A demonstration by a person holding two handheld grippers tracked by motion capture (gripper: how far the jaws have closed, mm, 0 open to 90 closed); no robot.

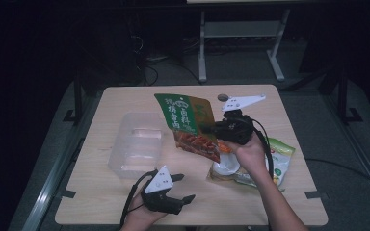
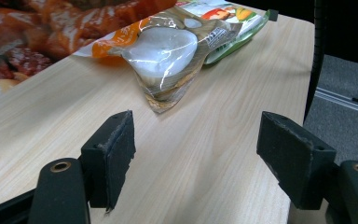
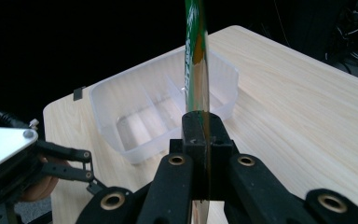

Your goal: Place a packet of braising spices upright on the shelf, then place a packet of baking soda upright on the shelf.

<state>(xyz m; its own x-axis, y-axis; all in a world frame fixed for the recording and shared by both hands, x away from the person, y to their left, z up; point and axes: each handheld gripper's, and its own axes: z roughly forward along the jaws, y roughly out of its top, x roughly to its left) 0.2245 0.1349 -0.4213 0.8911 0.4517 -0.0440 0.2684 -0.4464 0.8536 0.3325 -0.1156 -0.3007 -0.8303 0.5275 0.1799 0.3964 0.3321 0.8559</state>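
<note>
High view: light wooden worktop. Clear plastic divided bin left of centre. Right gripper holds a green and orange printed food pouch upright in the air just right of the bin. Left gripper low, in front of the bin, fingers spread wide, empty. Clear packet with a white round item lies right of the bin, on a green packet.

Left gripper view: fingers wide apart above bare worktop; clear packet ahead.

Right gripper view: fingers clamped tight on the pouch edge, bin beyond.
</note>
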